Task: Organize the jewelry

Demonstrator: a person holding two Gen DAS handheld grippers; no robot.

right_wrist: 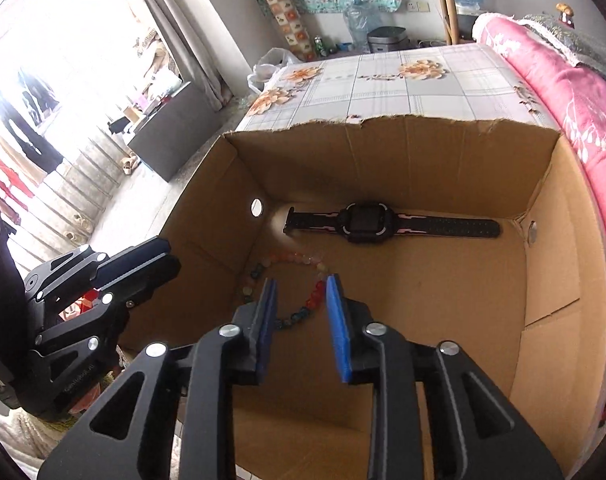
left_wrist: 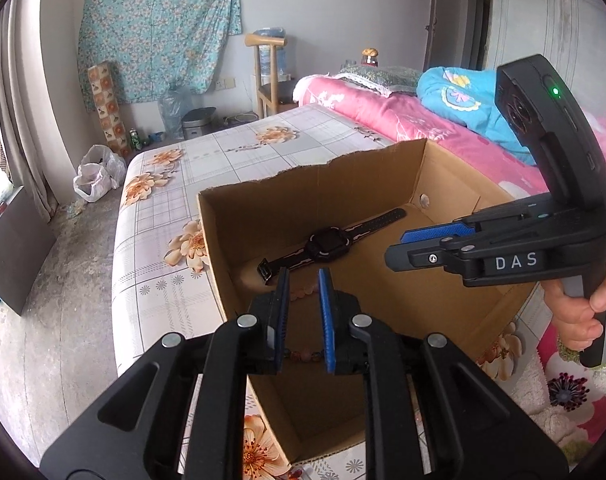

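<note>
While both hand-held grippers [right_wrist: 299, 280] gape empty | cardboard box [right_wrist: 423, 148]: watch [right_wrist: 361, 224], bead bracelet [right_wrist: 303, 280]

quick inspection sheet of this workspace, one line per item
surface: open brown cardboard box on a flower-print bed sheet
job's things: black strap watch along the far wall; multicoloured bead bracelet lying loose on the box floor
clutter: nothing seen in the box
grippers: left gripper and right gripper both open, above the bracelet, holding nothing
cables: nothing seen
surroundings: pink quilt, wooden chair, white plastic bag on the floor
</note>
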